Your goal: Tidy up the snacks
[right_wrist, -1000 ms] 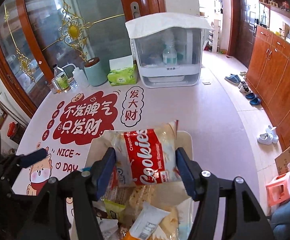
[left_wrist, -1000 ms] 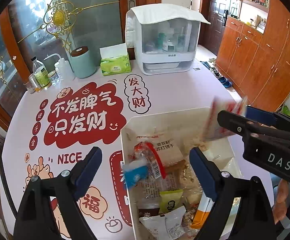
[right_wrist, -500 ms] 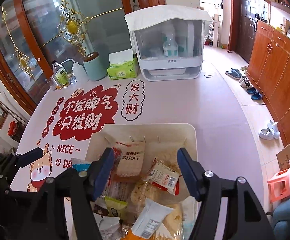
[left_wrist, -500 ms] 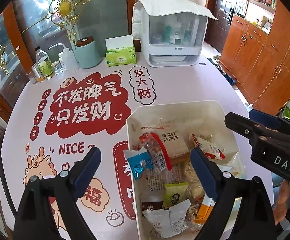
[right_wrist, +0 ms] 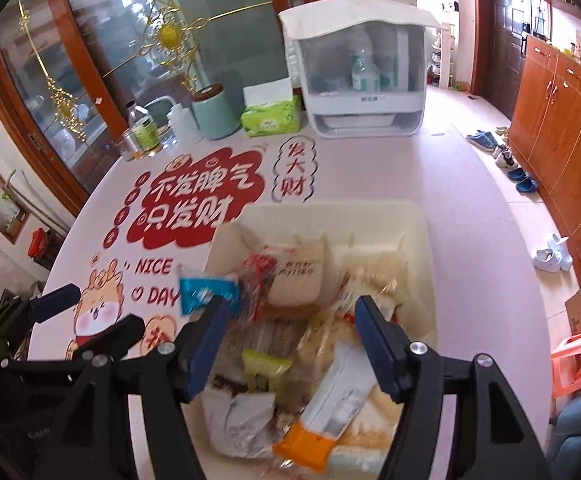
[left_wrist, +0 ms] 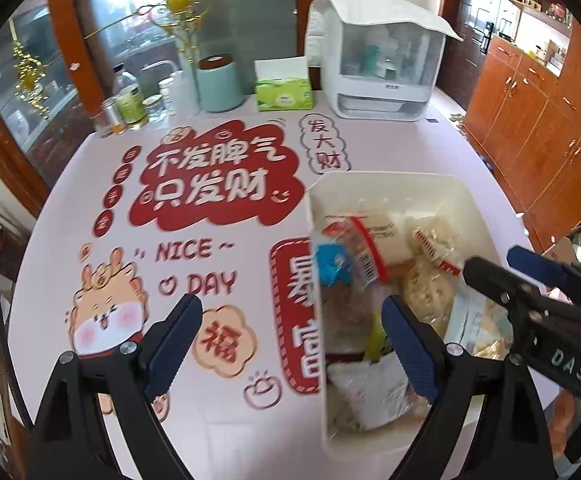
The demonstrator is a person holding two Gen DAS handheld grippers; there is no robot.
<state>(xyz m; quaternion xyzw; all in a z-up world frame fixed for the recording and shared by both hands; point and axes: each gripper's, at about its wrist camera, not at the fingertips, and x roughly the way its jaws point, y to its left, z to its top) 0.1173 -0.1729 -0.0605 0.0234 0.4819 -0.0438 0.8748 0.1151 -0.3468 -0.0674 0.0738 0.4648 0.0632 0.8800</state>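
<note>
Both the left gripper (left_wrist: 290, 340) and the right gripper (right_wrist: 290, 340) stand wide and empty, the white rectangular plastic bin (right_wrist: 418, 232) heaped with wrapped snack packets (right_wrist: 302, 276) lying just below and ahead of the right one, so the gathering looks largely done, with no loose packets visible on the table

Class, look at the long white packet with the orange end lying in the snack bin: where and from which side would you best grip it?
Grip the white packet with the orange end across its narrow middle, coming from above. It lies flat and slanted on top of the pile in the bin, long edges exposed; the open right gripper hangs over it.
</note>
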